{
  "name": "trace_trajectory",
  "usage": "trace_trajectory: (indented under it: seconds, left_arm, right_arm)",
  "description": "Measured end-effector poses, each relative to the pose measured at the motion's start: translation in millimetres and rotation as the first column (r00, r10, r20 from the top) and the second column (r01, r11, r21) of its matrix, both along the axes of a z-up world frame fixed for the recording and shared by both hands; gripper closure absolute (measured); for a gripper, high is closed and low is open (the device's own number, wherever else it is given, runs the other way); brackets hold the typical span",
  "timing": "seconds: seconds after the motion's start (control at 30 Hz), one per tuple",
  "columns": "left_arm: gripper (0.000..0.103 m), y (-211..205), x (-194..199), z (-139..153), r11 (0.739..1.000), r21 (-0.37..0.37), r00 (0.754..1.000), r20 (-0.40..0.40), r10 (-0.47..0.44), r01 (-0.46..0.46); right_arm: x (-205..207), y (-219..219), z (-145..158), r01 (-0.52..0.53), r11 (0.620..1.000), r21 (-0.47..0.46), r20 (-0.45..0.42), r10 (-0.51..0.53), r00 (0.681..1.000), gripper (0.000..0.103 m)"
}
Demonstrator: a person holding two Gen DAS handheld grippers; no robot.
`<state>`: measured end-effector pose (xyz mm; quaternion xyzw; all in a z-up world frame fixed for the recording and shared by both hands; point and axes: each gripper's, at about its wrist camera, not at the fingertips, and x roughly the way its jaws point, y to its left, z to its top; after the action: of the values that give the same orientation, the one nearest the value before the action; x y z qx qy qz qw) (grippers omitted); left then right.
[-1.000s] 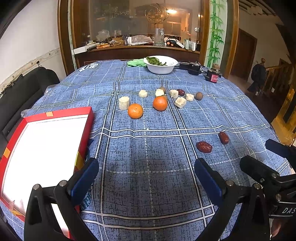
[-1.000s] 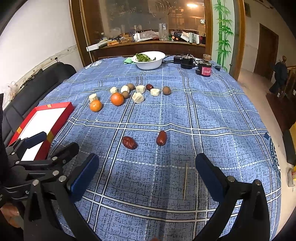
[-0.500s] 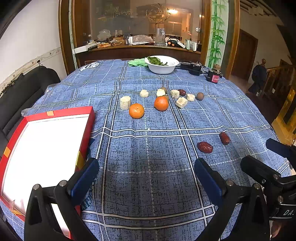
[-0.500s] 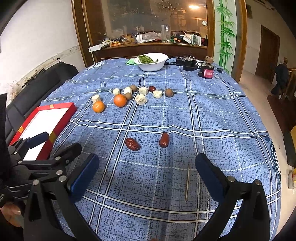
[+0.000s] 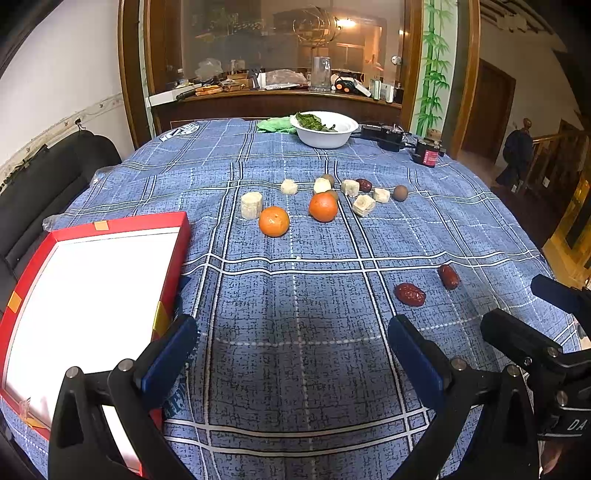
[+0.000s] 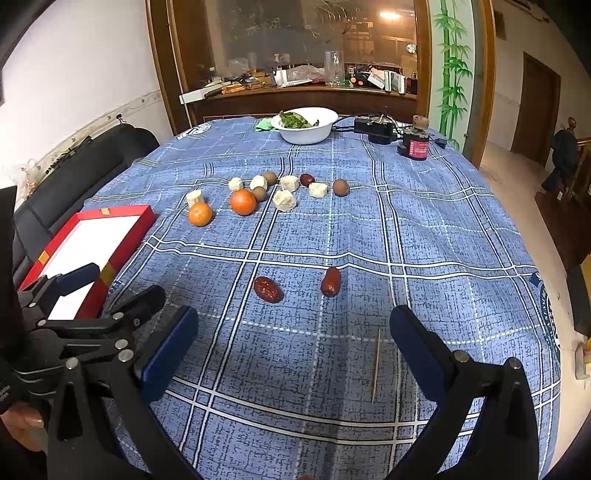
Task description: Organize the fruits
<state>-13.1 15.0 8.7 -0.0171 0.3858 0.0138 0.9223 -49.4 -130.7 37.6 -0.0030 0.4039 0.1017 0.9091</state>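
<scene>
Leftmost, my left tongs [image 5: 291,354] gape empty beside the red tray [image 5: 177,236]; two oranges [image 5: 273,221] and pale fruit chunks [image 5: 251,205] lie mid-cloth; two red dates [image 6: 268,289] sit before my right tongs [image 6: 293,350], likewise spread wide.

Dim warm indoor light, ceiling lamp [image 5: 341,23] glare behind glass; fisheye bending, dark vignetted corners.

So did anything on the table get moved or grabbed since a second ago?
No. Both views only shifted a touch, so the claws drifted slightly. The left claw and right claw are open and empty as before. The oranges, red dates, skewer and red box lie where they were.
</scene>
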Motion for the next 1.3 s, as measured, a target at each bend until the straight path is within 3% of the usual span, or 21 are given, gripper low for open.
trace_trajectory:
  seconds: [0.87, 1.0, 1.13, 1.23, 1.3]
  left_arm:
    - [0.001, 1, -8, -4, 1.000, -0.002, 1.000, -0.011, -0.011, 0.011]
    - [0.001, 4, -15, -11, 1.000, -0.007, 1.000, -0.023, -0.018, 0.018]
    - [0.002, 0, -13, -14, 0.999, -0.005, 0.999, -0.032, -0.040, 0.040]
    - [0.005, -2, -9, -15, 0.999, -0.013, 0.998, -0.035, -0.046, 0.045]
    - [0.008, -5, -6, -16, 0.998, -0.021, 0.998, -0.040, -0.055, 0.054]
  right_arm:
    - [0, -2, 2, 0.003, 1.000, 0.007, 0.006, -0.003, 1.000, 0.001]
    - [7, -14, -5, 0.014, 0.999, 0.033, -0.024, -0.014, 1.000, 0.011]
    - [25, -21, -18, 0.031, 0.997, 0.075, -0.069, -0.026, 0.997, 0.027]
    - [42, -17, -27, 0.029, 0.997, 0.067, -0.096, -0.022, 0.995, 0.036]
    - [52, -14, -32, 0.028, 0.999, 0.044, -0.106, -0.024, 0.994, 0.047]
